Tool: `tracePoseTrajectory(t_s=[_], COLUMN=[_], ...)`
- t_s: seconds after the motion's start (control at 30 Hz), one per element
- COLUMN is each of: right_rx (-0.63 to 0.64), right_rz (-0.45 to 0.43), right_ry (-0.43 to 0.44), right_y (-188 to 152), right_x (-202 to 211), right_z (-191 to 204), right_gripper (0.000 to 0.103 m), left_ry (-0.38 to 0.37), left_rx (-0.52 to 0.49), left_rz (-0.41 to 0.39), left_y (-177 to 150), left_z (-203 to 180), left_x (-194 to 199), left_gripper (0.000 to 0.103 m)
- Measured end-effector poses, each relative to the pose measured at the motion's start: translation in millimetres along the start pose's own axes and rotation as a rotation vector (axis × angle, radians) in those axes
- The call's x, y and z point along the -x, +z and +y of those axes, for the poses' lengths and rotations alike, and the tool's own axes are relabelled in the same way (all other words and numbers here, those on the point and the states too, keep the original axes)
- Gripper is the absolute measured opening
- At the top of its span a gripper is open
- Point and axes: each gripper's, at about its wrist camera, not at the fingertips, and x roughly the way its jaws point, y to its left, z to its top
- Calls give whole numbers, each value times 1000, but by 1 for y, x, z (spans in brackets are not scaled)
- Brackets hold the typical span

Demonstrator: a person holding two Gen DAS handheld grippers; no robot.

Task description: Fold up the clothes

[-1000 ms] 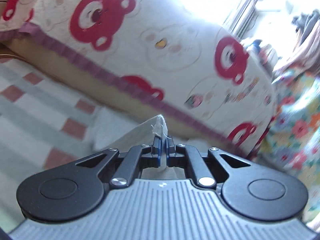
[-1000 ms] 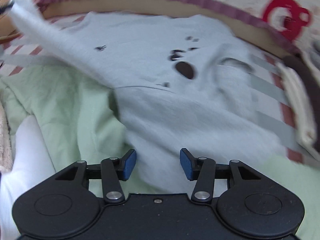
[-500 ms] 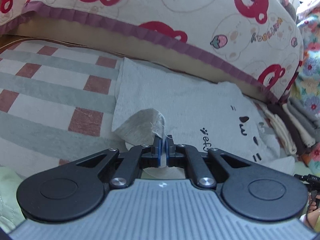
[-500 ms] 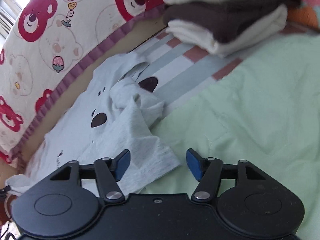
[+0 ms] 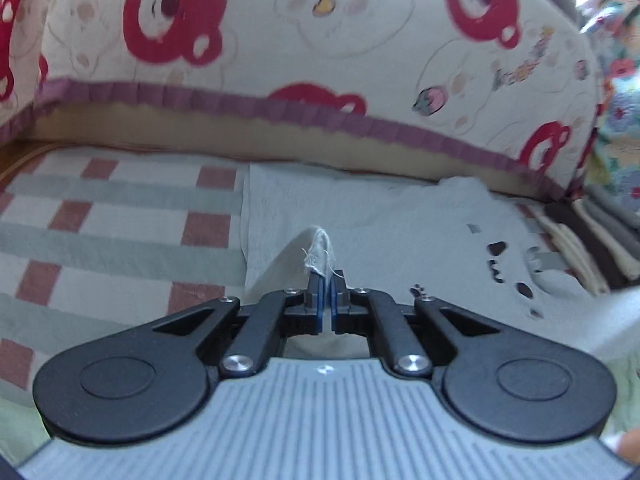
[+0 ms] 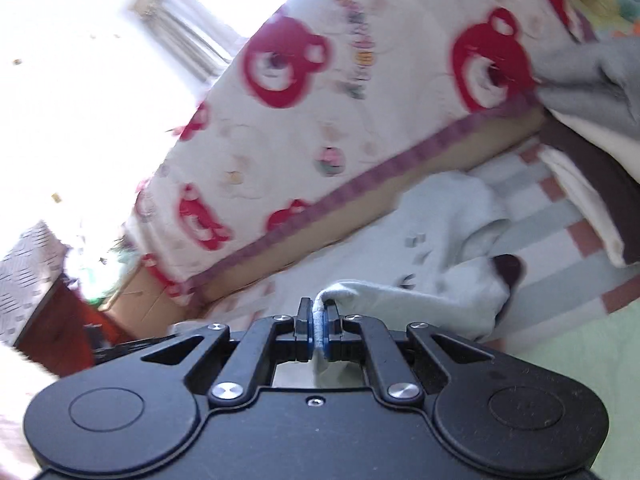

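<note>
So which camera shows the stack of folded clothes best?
The right wrist view: the stack of folded clothes fills its upper right corner, with grey, cream and brown layers clear. The left wrist view catches only its edges at the far right, small and blurred.

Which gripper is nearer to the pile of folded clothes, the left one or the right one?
Right, as far as can be judged. The right gripper, shut on the grey shirt, has the pile of folded clothes close at its upper right. The left gripper sees it farther off, at the right edge.
</note>
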Motion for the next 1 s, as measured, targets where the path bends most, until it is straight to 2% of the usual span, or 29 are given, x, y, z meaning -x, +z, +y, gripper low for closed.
tracePoseTrajectory(t_s=[0.1,0.23,0.3,0.4,0.5,0.53,0.63,0.77,0.93,1.0], right_rx=[89,-42,-121,-166,-79,-50,-123,-330,-327,-306], right_rz=[82,119,124,153,147,113,96,122,120,101], right_ry=[-84,-251,-329,-372,-373,-356,-293,-148,-124,-104], right_y=[-36,-101,-119,-119,-83,-68,-20,39,112,134], right_x=[-5,-21,-35,-58,-78,-85,-113,-153,-163,-147], right_z=[23,-14,-40,-63,-59,-59,-58,-58,-17,2], right_gripper=[7,7,7,7,7,7,7,7,7,7], left_ry=[-18,37,34,46,77,90,111,100,92,83], left_rx=[-8,69,114,115,47,17,-30,4,26,25], left_rz=[60,254,299,303,271,257,231,206,159,136], left_y=[-17,-54,-65,-67,-56,-53,-41,-25,-2,3], left_z=[11,42,53,55,44,40,32,35,35,33], left_x=[18,-7,-21,-31,-35,-35,-35,-38,-35,-28], left_gripper=[3,3,3,3,3,3,3,3,3,3])
